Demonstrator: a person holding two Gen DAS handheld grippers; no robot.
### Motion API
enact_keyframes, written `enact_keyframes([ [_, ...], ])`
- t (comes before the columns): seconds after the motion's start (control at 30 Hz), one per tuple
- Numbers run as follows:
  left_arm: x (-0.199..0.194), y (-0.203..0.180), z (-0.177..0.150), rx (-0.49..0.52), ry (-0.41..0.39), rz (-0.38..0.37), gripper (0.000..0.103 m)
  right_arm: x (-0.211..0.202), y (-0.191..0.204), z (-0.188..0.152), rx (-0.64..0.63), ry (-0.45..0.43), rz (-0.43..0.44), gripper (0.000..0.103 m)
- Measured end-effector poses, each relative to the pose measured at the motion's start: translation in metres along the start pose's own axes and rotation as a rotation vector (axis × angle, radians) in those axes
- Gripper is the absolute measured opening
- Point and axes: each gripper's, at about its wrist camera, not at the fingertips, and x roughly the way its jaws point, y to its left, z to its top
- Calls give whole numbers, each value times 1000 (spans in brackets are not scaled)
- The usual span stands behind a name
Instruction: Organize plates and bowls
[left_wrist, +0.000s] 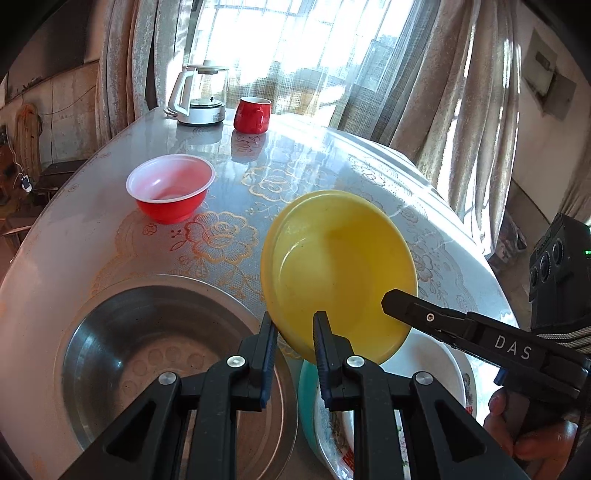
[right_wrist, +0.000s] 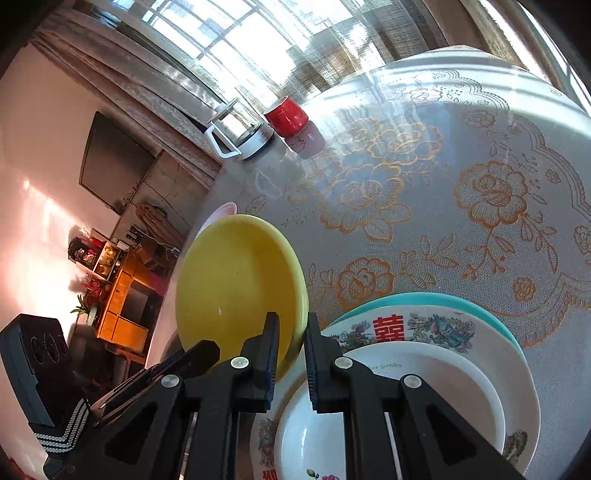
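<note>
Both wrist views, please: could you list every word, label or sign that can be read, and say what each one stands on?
"DAS": white letters on the arm of the right claw, left wrist view.
"囍": a red sign on the rim of the patterned plate, right wrist view.
"…ose Garden": on the rim of the white dish; the first letters are hidden.
Red characters at the patterned plate's near edge are cut off and unreadable.
The kettle and red mug show no legible text.
</note>
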Motion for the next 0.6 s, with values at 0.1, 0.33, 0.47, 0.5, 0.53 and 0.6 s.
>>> enact_keyframes([
  [0.1, -7, 6, -5, -2, -13, -3, 20, -4, 8, -6, -20, -18, 1, 13],
  [0.33, -22, 23, -21, -27, -28, -3, 20, -4, 23, -24, -41, -25, 23, 14],
  [0.47, -35, 35, -33, -40, -41, 1, 20, 0, 36, -33, -70, -16, 34, 15],
  [0.5, -37, 38, -35, -43, -42, 1, 20, 2, 39, -35, -83, -14, 35, 15],
  [0.53, -41, 42, -38, -47, -44, 2, 20, 3, 43, -37, -94, -12, 34, 15],
  [0.6, -46, 49, -43, -60, -48, 5, 20, 6, 49, -41, -118, -5, 35, 15],
])
